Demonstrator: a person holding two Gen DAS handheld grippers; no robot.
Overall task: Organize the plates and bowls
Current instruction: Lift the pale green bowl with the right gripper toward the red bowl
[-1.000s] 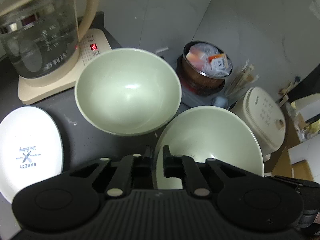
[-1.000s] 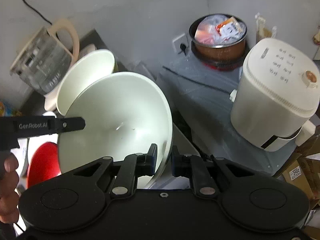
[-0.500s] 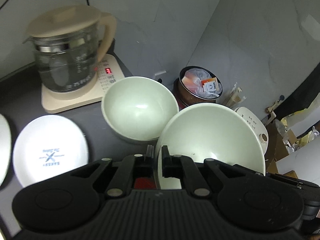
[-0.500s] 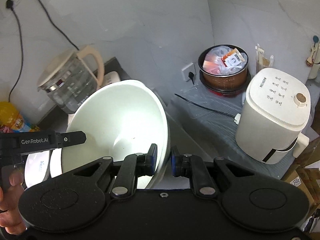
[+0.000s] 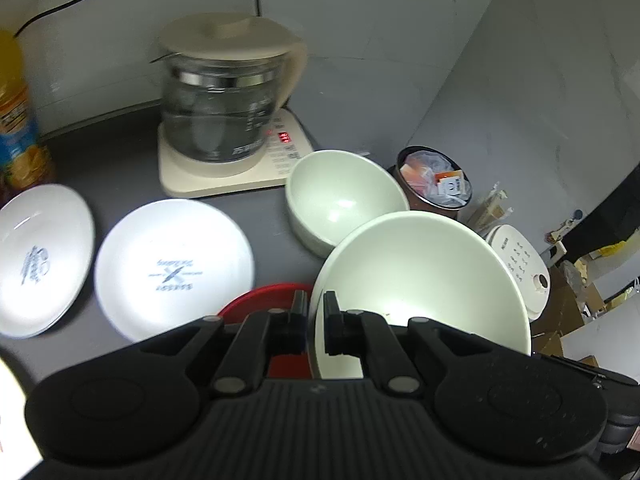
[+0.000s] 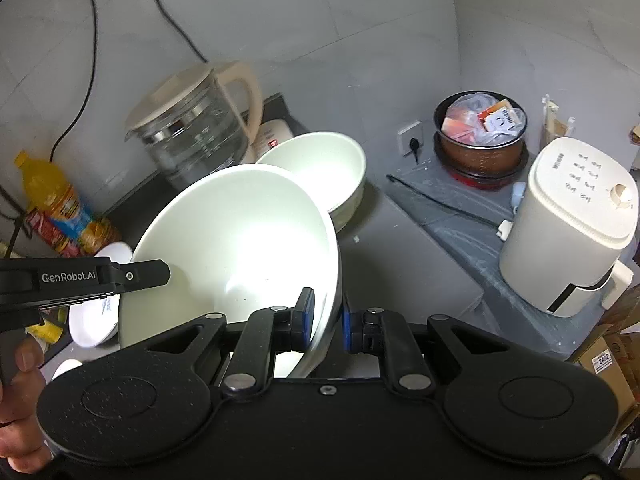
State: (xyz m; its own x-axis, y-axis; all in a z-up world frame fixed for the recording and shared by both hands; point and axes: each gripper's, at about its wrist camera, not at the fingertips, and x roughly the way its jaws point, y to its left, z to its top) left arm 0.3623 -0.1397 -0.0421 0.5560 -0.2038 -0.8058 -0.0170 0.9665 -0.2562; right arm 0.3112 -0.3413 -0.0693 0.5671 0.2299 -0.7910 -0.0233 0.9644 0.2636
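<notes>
I hold a large pale green bowl [image 5: 424,276] tilted above the dark counter [image 5: 120,160], one gripper on each side. My left gripper [image 5: 316,320] is shut on its left rim. In the right wrist view the same bowl [image 6: 240,240] has its right rim pinched between the blue pads of my right gripper [image 6: 327,320], which is shut. A smaller pale green bowl [image 5: 344,200] stands upright on the counter behind it. Two white printed plates [image 5: 172,264] [image 5: 40,256] lie to the left. A red plate [image 5: 264,300] shows partly under my left fingers.
A glass kettle [image 5: 224,108] on a cream base stands at the back, with an orange drink bottle [image 6: 56,204] at the far left. Lower to the right are a brown pot of packets [image 6: 480,132] and a white appliance [image 6: 572,224]. A person's hand [image 6: 20,400] grips the left handle.
Both grippers have risen and drawn back with the large bowl held between them. The smaller bowl stays on the counter, now farther off. The second white plate and the red plate have come into view.
</notes>
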